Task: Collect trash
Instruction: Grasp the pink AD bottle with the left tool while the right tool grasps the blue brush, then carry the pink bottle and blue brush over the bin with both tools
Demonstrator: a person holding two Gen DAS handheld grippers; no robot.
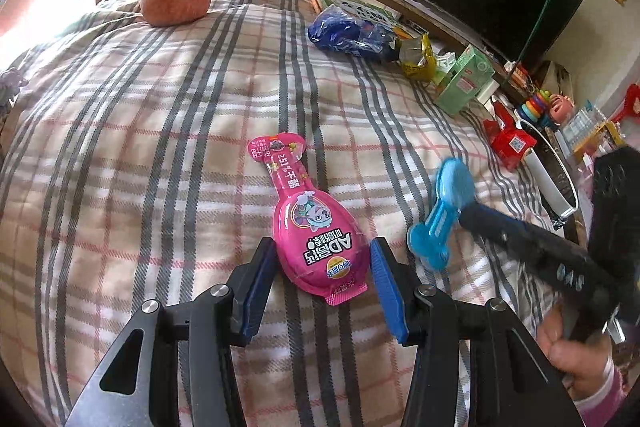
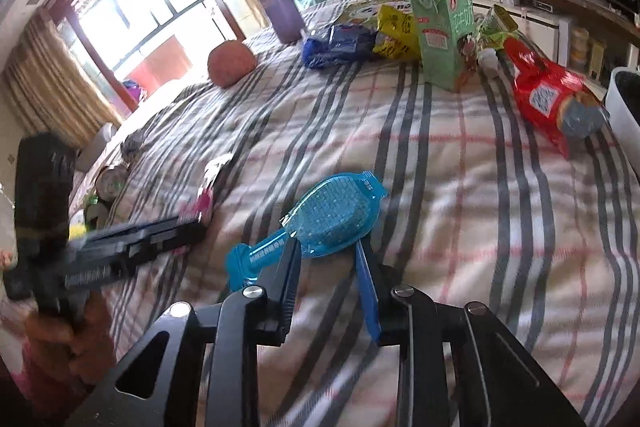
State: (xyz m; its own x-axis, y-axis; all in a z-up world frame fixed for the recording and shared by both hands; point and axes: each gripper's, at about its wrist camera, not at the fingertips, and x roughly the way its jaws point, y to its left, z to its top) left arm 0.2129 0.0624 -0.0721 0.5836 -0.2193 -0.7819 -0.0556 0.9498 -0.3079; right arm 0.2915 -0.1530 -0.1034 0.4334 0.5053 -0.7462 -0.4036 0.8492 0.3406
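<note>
**Two wrappers between the tongs, most trash still on the bed**

A bed covered in a plaid sheet of grey and pink stripes fills both views. A white bin sits at its right edge, only its rim showing; what is in it cannot be seen. Along the far side lies a loose row of litter: a green carton standing upright, a red packet lying just beside the bin, a blue bag and a yellow wrapper touching each other. A purple cup and an orange ball sit further back, near the window.

Nearer, two flat spoon-shaped wrappers lie on the sheet. The pink wrapper rests between the fingers of the left gripper, whose jaws stand about half wide on either side of its rounded end; whether the pads press on it yet cannot be told. The blue wrapper is in the right gripper, jaws narrow and closed across it where handle meets bowl.

Judging from this, collection is at an early stage: these two pieces are being picked up, none is seen going into the bin, and the carton, packet, bag and yellow wrapper all remain to be gathered
</note>
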